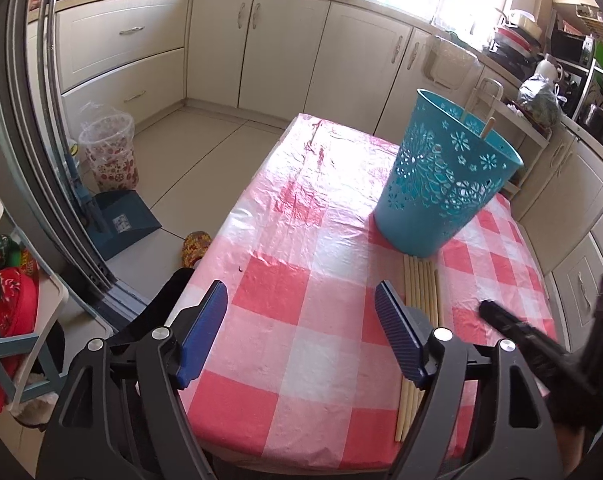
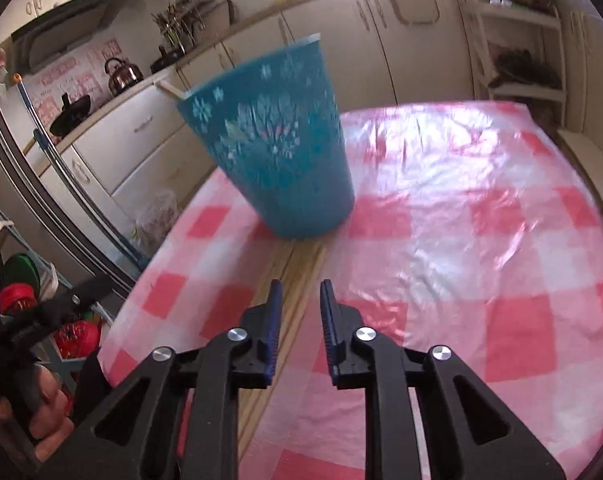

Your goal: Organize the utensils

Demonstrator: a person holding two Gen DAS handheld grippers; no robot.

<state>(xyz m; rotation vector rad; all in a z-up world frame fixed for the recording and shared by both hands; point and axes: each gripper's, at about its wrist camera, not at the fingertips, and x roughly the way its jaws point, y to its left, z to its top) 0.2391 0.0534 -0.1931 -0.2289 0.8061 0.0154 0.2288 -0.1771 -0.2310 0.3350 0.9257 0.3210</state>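
Right wrist view shows your right gripper [image 2: 298, 292] over the chopsticks [image 2: 297, 276], jaws narrowly parted, holding nothing. They lie on the desk [image 2: 461, 240] touching the near side of the basket [image 2: 277, 152]. Straddle one stick only. Left gripper [image 1: 301, 300] hangs wide, empty.

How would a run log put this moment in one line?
left gripper: open, empty | right gripper: narrow gap, over chopsticks | bin: one stick inside

A tall blue basket [image 1: 441, 184] stands at the far end of a row of chopsticks [image 1: 421, 292]; the checked tablecloth [image 2: 481, 240] on either side lies bare.
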